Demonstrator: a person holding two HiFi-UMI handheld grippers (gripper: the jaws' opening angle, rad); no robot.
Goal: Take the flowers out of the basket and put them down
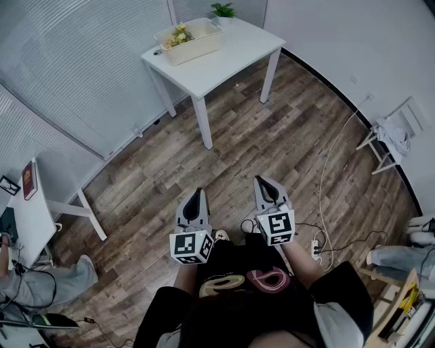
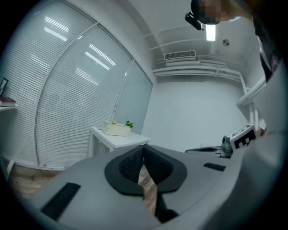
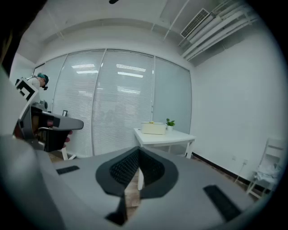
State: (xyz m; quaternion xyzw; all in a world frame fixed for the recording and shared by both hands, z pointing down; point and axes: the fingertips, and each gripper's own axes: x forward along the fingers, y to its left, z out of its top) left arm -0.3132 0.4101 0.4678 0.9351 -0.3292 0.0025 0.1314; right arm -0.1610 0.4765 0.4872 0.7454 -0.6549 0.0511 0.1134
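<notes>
A cream basket holding yellow flowers stands on a white table far across the room. The same basket shows small in the left gripper view, and again in the right gripper view. My left gripper and right gripper are held side by side over the wooden floor, close to the person's body and well short of the table. Both are shut with nothing between the jaws.
A small potted plant sits at the table's far corner. Another white desk stands at the left, a folding chair with cloth at the right wall. Cables and a power strip lie on the floor by the person's feet.
</notes>
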